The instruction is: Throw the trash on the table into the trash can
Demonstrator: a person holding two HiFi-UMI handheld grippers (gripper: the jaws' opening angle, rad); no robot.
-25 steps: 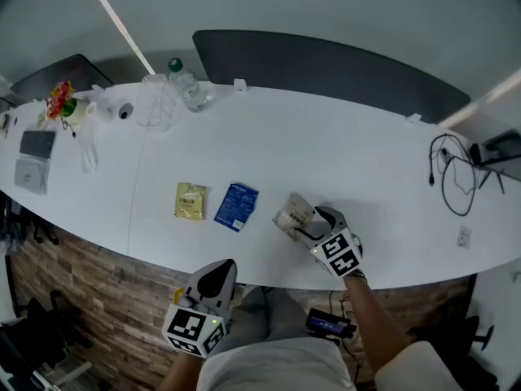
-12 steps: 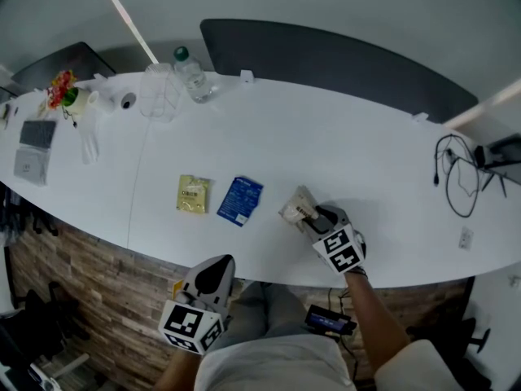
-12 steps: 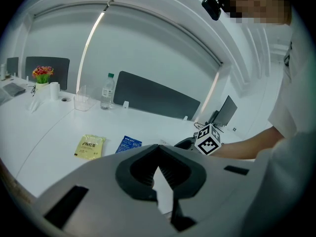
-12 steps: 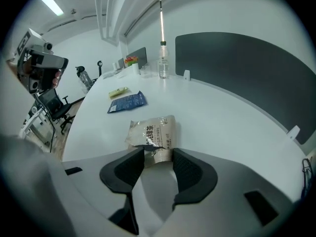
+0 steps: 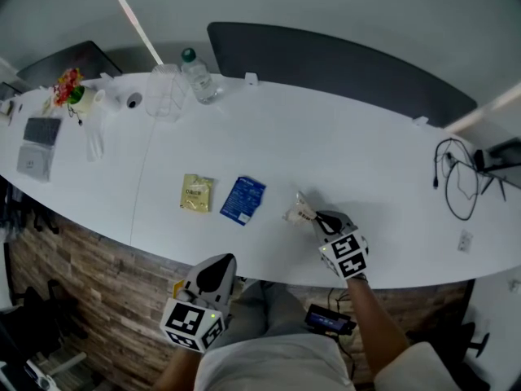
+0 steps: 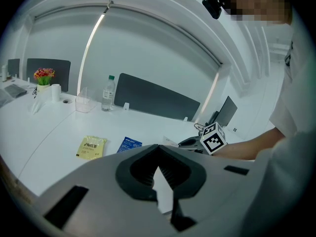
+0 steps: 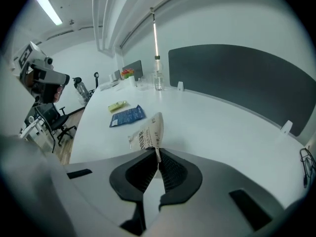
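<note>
My right gripper [image 5: 320, 219] [image 7: 157, 158] is shut on the edge of a white printed wrapper [image 5: 299, 213] [image 7: 147, 134], which stands tilted up off the white table [image 5: 342, 153]. To its left on the table lie a blue packet [image 5: 243, 199] [image 7: 127, 116] [image 6: 129, 144] and a yellow packet [image 5: 196, 192] [image 7: 117, 105] [image 6: 91, 147]. My left gripper [image 5: 213, 274] [image 6: 158, 170] hangs below the table's near edge, shut, with nothing between its fingers. No trash can is in view.
At the table's far left stand a water bottle [image 5: 198, 75], a clear box [image 5: 165, 91], a flower pot [image 5: 72, 88] and a grey notebook [image 5: 37, 143]. Black cables [image 5: 454, 184] lie at the right end. A dark chair back [image 5: 342, 65] runs behind the table.
My right gripper's jaws have closed on the white wrapper's edge, and the wrapper has folded up from lying flat to standing tilted. The left gripper has stayed put.
</note>
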